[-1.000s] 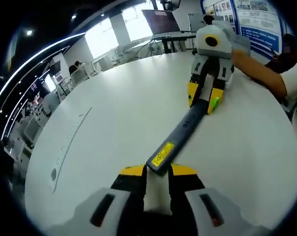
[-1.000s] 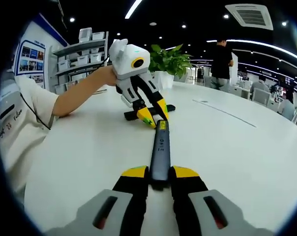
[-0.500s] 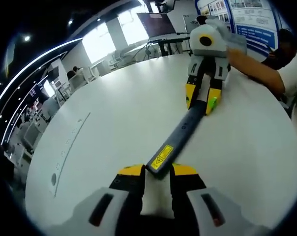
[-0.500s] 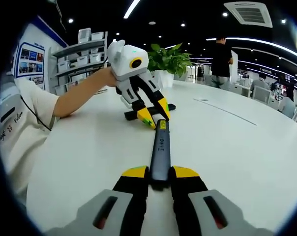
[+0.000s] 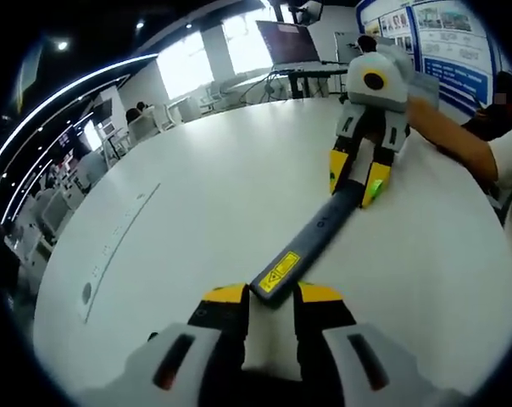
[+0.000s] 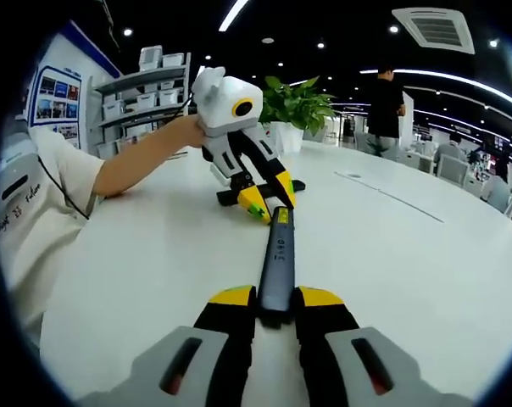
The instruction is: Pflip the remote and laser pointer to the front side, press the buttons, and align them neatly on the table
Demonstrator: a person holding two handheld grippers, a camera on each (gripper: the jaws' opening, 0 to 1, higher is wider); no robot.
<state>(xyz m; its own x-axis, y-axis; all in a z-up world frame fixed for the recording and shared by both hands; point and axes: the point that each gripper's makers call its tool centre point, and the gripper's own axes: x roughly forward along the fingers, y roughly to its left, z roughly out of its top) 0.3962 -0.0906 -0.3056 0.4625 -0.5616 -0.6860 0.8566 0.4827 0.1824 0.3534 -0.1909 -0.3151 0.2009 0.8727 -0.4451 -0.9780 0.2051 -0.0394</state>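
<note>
A dark grey laser pointer (image 5: 311,242) with a yellow warning label is held between both grippers above the white table (image 5: 197,195). My left gripper (image 5: 271,297) is shut on the labelled end. My right gripper (image 5: 355,180) grips the far end, by a green light. In the right gripper view the pointer (image 6: 276,254) runs from my right gripper (image 6: 275,298) to the left gripper (image 6: 269,197), its button side up. A black remote (image 6: 297,186) lies flat on the table just behind the left gripper, partly hidden by it.
A person's forearm (image 6: 146,153) reaches over the table edge to the left gripper. A potted plant (image 6: 294,102) stands beyond the remote, and a person (image 6: 383,102) stands farther back. A long strip of inset sockets (image 5: 120,246) crosses the table on the left.
The left gripper view has swung a little. Both grippers still hold the pointer's two ends, and the remote has not moved.
</note>
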